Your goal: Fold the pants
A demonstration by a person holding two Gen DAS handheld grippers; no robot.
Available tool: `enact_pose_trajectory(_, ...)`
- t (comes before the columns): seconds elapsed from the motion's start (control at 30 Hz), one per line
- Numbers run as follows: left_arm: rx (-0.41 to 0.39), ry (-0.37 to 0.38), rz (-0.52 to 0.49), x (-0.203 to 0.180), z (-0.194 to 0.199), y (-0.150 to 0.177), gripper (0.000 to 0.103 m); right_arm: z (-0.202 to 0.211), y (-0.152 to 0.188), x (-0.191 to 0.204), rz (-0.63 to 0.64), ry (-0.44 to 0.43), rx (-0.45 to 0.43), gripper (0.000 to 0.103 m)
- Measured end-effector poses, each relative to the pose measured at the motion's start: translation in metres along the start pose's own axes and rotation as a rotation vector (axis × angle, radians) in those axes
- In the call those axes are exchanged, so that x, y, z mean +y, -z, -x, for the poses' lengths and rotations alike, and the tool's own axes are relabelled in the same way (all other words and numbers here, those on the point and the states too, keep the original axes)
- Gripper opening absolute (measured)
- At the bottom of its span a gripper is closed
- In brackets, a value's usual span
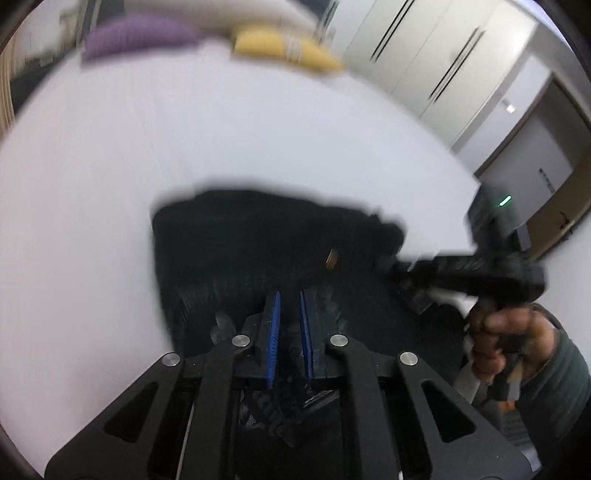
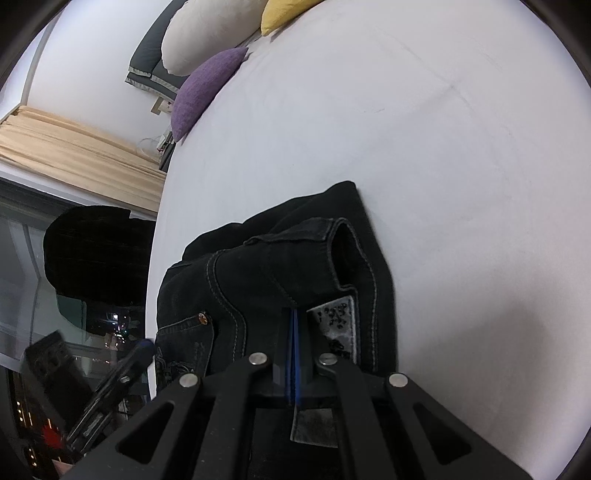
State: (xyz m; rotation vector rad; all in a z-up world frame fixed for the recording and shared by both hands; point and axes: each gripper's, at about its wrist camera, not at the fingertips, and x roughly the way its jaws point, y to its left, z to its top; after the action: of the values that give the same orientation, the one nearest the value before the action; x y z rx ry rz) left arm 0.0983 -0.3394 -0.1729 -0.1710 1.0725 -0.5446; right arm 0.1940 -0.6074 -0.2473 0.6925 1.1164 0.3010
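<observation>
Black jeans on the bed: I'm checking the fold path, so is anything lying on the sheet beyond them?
Nothing visible: the white sheet beyond the black jeans is bare; the purple cushion sits far off.

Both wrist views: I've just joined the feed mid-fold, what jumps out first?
The black jeans dominate, bunched in a partly folded heap near the edge of the white bed. The right gripper is shut on the denim beside the grey waistband patch. At the bed's far end lie a purple cushion, a yellow cushion and a white pillow.
</observation>
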Motion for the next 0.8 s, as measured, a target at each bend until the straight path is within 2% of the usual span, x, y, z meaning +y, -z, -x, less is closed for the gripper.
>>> enact_pose_trajectory(0.13,-0.006,0.0,0.018,0.005,0.002,0.026,0.007,-0.001,0.001,0.002,0.014,0.015,0.001,0.0)
enact_pose_trajectory(0.33,-0.02,-0.026,-0.085,-0.027,0.026,0.081,0.007,0.002,0.004,0.0,0.0,0.005,-0.011,0.0)
enact_pose_trajectory(0.43,-0.025,-0.019,-0.09,-0.032,0.032,0.102,0.007,0.005,0.007,0.001,-0.001,0.006,-0.012,0.0)
enact_pose_trajectory(0.53,-0.025,-0.023,-0.099,-0.034,0.029,0.112,0.007,0.013,0.011,0.006,-0.004,0.009,-0.013,0.0)
enact_pose_trajectory(0.67,-0.014,-0.008,-0.077,-0.03,0.03,0.113,0.007,0.024,0.033,0.019,0.053,-0.014,-0.007,0.009)
enact_pose_trajectory(0.73,-0.014,-0.016,-0.081,-0.031,0.029,0.113,0.007,0.022,0.046,0.015,0.079,-0.005,0.005,0.007)
enact_pose_trajectory(0.77,-0.014,-0.018,-0.081,-0.032,0.029,0.113,0.007,0.022,0.051,0.008,0.08,-0.017,-0.003,0.0)
enact_pose_trajectory(0.8,-0.013,-0.02,-0.082,-0.033,0.027,0.112,0.007,0.023,0.053,0.002,0.068,-0.031,-0.004,0.0)
